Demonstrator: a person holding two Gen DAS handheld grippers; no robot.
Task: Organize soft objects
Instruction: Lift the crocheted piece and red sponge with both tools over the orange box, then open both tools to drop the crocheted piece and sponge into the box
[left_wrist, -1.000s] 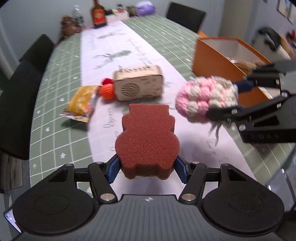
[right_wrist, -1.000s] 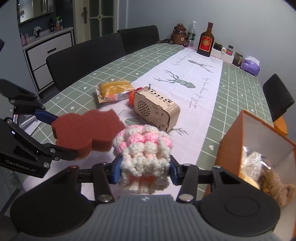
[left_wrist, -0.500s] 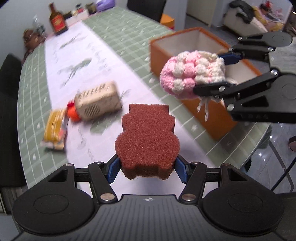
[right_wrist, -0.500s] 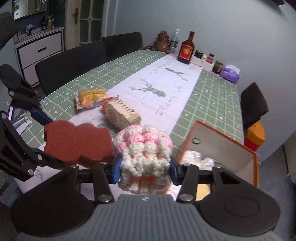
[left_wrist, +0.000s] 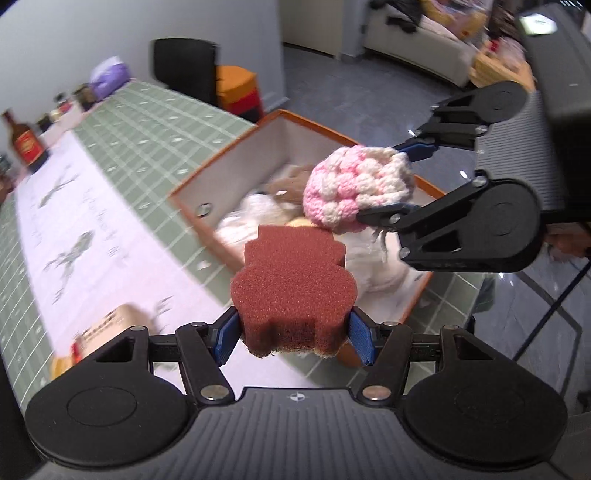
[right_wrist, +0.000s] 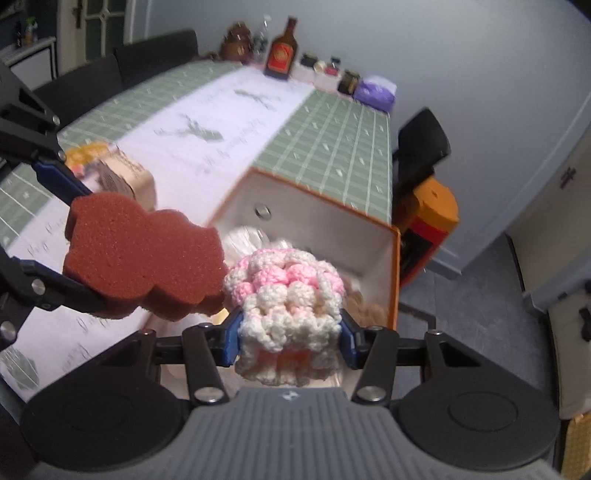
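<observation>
- While both tongs hang over the orange box (left_wrist: 236, 162) at the surface's edge, each one carries a soft thing.
- Left tongs (left_wrist: 293, 338): closed on the brown sponge (left_wrist: 291, 284), blue pads pressed into its two sides; the sponge sticks out forward, level with the box's near corner in the left wrist view.
- Right tongs (right_wrist: 290, 341): clamped on the pink-and-white crochet ball (right_wrist: 286, 291), its yarn bulging above and below the pads. In the left wrist view the same ball (left_wrist: 354, 188) sits above the box's open top, just right of and beyond the sponge.
- In the right wrist view the sponge (right_wrist: 142, 258) is just left of the ball; whether they touch cannot be told.
- Box interior: white walls, a round metal fitting (right_wrist: 263, 211) on one wall, and pale and tan soft things (left_wrist: 258, 210) lying inside, too blurred to name.
- Surface (right_wrist: 332, 140): green checked cloth with a white runner (right_wrist: 207, 122) printed with deer.
- On it, well apart from the box: a small wooden speaker box (right_wrist: 125, 175) with a yellow packet (right_wrist: 83, 153) behind it, both blurred.
- Far end: a dark bottle with a red label (right_wrist: 282, 53), small jars, a purple bag (right_wrist: 375, 92).
- Black chairs (right_wrist: 421, 144) stand along the sides.
</observation>
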